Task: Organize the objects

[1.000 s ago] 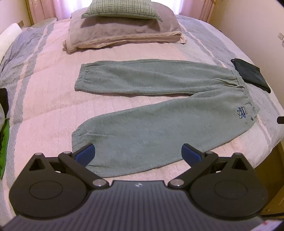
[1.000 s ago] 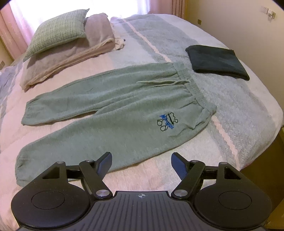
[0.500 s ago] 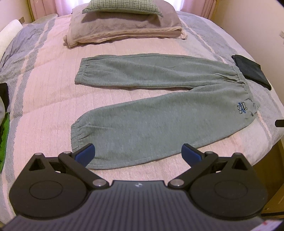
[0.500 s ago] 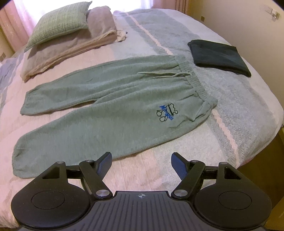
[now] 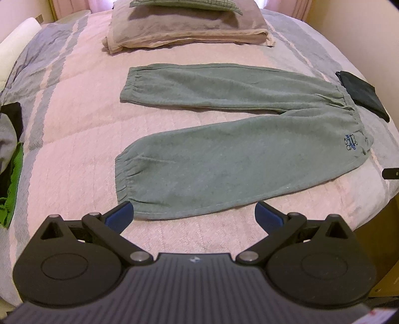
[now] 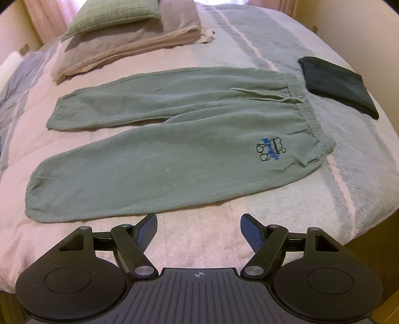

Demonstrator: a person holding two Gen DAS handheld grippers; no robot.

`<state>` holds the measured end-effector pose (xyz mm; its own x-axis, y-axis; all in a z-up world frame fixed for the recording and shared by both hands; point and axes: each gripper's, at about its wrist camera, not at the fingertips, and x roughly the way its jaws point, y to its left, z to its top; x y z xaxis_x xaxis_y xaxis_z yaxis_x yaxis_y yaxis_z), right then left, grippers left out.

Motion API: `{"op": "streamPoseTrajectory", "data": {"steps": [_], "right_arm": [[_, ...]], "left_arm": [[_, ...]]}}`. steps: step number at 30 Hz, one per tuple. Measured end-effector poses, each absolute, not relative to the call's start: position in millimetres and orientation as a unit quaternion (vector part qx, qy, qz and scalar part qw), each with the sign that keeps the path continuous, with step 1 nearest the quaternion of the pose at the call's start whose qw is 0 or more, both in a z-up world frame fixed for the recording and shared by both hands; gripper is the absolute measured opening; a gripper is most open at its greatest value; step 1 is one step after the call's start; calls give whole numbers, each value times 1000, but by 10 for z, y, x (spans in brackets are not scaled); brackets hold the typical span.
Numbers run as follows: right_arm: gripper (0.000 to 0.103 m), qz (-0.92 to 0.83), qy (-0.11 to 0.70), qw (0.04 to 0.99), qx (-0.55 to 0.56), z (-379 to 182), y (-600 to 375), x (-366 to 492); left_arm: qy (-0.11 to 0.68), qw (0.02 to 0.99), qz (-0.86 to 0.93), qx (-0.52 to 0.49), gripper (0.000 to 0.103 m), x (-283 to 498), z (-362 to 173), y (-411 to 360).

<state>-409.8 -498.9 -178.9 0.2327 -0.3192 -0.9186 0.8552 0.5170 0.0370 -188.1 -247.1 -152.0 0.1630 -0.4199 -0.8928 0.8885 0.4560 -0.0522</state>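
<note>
Clothes (image 5: 10,159), dark, grey and bright green, are heaped at the bed's edge far to the left of the left hand-held gripper (image 5: 194,213). That hand-held gripper stands wide apart, holding nothing, its blue pads (image 5: 119,214) hovering over the quilt (image 5: 74,154). The left pad sits just beside the near cuff of the pants (image 5: 224,162); whether it touches the cloth cannot be told. The pants, grey-green, lie flat ahead of it, legs splayed leftward and waistband to the right, with a small blue emblem (image 5: 350,142) near the waist. Beyond the far leg, straight ahead, a checked cushion (image 5: 184,3) lies on a folded blanket (image 5: 184,30). Ahead and to the right, a dark folded cloth (image 5: 361,94) lies just past the waistband. At the right edge of this view a black tip (image 5: 391,173) pokes in; what it is cannot be told.

From the right wrist view, the right hand-held gripper (image 6: 199,225) is also spread wide and empty, above bare quilt (image 6: 199,234) just short of the near leg of the pants (image 6: 162,169). The cuffs lie ahead to its left, the emblem (image 6: 270,149) ahead to its right, and the dark cloth (image 6: 336,84) further right, its corner touching or just beside the waistband.
</note>
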Motion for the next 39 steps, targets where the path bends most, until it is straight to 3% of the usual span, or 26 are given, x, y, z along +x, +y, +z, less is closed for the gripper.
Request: {"op": "streamPoseTrajectory", "data": {"steps": [17,29,39], "right_arm": [[71,-404,487,719,286,-1894,-5440,-4294],[71,-321,519,779,141,-1992,-7618,-4408],[67,-239,519,816,91,-2260,-9193,-4047]], "left_arm": [[473,707,-455,261,102,-1909,-1709,-2949],[436,736,-422,300,100,-1493,-1796,-4454],[366,711,-468,376,90,-648,-1967,-5550]]}}
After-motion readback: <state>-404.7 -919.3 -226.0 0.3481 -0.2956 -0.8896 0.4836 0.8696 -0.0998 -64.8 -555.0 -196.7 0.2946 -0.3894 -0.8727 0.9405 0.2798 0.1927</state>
